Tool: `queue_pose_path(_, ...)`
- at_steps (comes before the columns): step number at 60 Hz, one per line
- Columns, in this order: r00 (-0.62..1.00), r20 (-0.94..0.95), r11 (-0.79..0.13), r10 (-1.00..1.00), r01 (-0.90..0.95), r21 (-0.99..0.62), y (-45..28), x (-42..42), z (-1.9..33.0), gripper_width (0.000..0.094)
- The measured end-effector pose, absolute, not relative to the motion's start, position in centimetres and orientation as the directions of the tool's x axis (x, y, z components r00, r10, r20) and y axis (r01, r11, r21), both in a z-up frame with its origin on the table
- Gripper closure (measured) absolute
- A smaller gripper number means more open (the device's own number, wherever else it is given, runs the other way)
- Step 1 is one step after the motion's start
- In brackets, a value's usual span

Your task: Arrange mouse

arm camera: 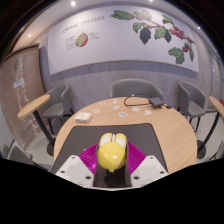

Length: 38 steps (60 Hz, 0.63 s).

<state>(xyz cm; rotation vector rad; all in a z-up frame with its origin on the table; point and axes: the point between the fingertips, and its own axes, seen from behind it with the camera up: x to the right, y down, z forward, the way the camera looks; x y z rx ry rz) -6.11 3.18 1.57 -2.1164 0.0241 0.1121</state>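
Observation:
A yellow computer mouse [111, 151] sits between my gripper's [111, 157] two fingers, its rounded body pressed by the magenta pads [90, 156] on both sides. The gripper is shut on it and holds it above the near edge of a round wooden table [170, 135]. The mouse's buttons point away from me toward the table's middle.
Beyond the fingers on the table lie a white card-like object [83, 117], a white cable or small items [133, 101] and a dark small object [149, 112]. Grey chairs [135, 90] stand around the table. A wall with a leaf and fruit mural [120, 30] is behind.

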Motion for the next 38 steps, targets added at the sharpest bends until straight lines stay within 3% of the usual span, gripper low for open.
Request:
queue_pose_path(6, 0.997, -0.079, -0.566, 0.011, -0.059, -0.822, 3.2, -6.0, -1.3, 0.0567)
queue_pose_path(14, 0.999, -0.051, -0.578, 0.014, -0.033, -0.816, 2.2, -6.4, -1.0, 0.0529)
queue_pose_path(21, 0.990, 0.055, -0.595, 0.131, 0.123, -0.794, 2.5, -6.1, -1.4, 0.0335)
queue_pose_path(25, 0.988, 0.044, -0.612, 0.147, 0.126, -0.780, 1.5, -5.6, -0.9, 0.0119)
queue_pose_path(27, 0.985, 0.016, -0.606, 0.172, 0.119, -0.786, 0.8, -5.9, -0.4, 0.0062)
queue_pose_path(38, 0.960, -0.020, -0.562, 0.281, 0.148, -0.814, -4.6, -3.4, 2.7, 0.0073)
